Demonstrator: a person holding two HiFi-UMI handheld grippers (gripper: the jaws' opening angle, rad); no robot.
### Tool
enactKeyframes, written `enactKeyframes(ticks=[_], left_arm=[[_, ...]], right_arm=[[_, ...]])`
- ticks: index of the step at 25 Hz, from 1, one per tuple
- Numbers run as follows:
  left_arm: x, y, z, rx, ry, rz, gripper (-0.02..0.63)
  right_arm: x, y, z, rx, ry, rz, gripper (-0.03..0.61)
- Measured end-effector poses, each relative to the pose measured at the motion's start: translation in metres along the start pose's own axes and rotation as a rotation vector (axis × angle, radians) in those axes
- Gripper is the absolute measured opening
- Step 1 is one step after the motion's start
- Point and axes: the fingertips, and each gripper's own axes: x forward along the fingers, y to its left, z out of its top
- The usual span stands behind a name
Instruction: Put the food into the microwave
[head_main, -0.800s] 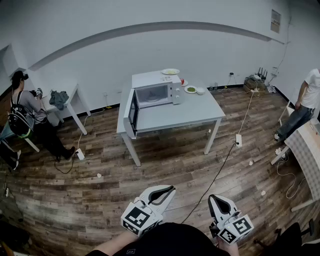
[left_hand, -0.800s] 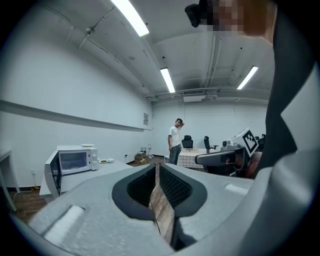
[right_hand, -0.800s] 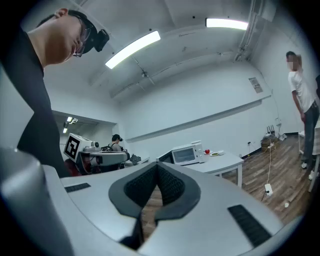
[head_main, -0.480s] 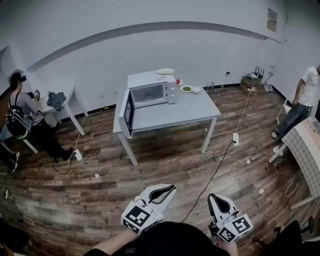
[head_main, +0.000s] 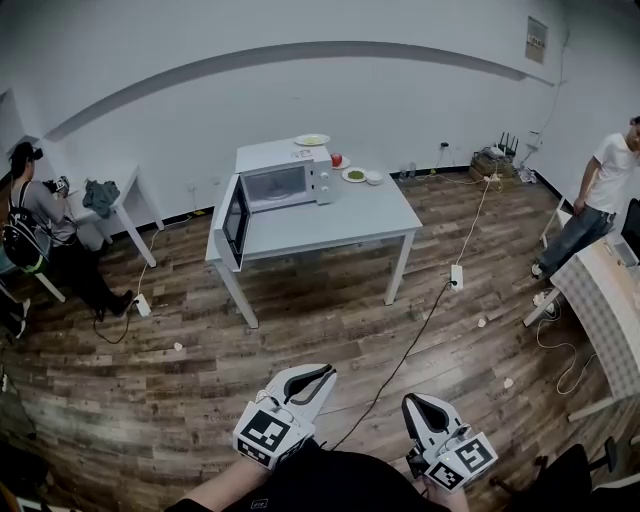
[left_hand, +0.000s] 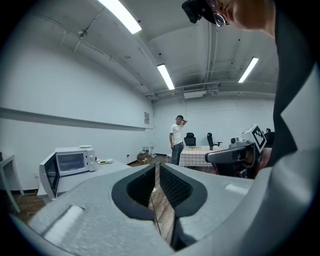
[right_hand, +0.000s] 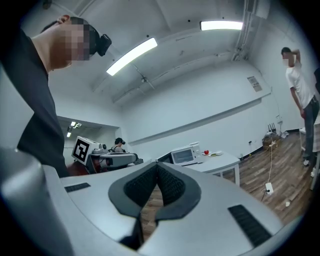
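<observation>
Both grippers are held low at the near side, well apart from the table (head_main: 340, 228). The left gripper (head_main: 322, 373) and the right gripper (head_main: 415, 403) each have their jaws together on nothing. At the table's far end stands the microwave (head_main: 283, 182), its door (head_main: 236, 215) swung open, with the plate of green food (head_main: 355, 175) just to its right.

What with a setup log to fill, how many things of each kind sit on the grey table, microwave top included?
microwave: 1
plates: 2
bowl: 1
red round item: 1
Total: 5
</observation>
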Motion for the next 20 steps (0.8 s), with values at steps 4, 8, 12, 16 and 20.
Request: enactKeyframes(ticks=[4, 8, 12, 16, 20], left_arm=[[0.011, -0.006, -0.007, -0.048, 0.022, 0.005, 0.032], [0.028, -0.001, -0.008, -0.070, 0.032, -0.001, 0.032], [0.053, 0.020, -0.006, -0.064, 0.024, -0.011, 0.032], [0.089, 0.051, 0.004, -0.047, -0.003, -0.025, 0.032], [0.122, 0.099, 0.016, -0.045, -0.020, -0.015, 0.032]], right_arm=[[-0.007, -0.008, -0.007, 0.019, 0.026, 0.027, 0.014], [0.000, -0.027, -0.012, 0.034, 0.047, 0.022, 0.015], [0.023, -0.048, -0.009, 0.050, 0.043, 0.028, 0.015], [0.052, -0.080, -0.003, 0.046, 0.041, 0.008, 0.015], [0.097, -0.116, 0.008, 0.043, 0.053, -0.005, 0.015]])
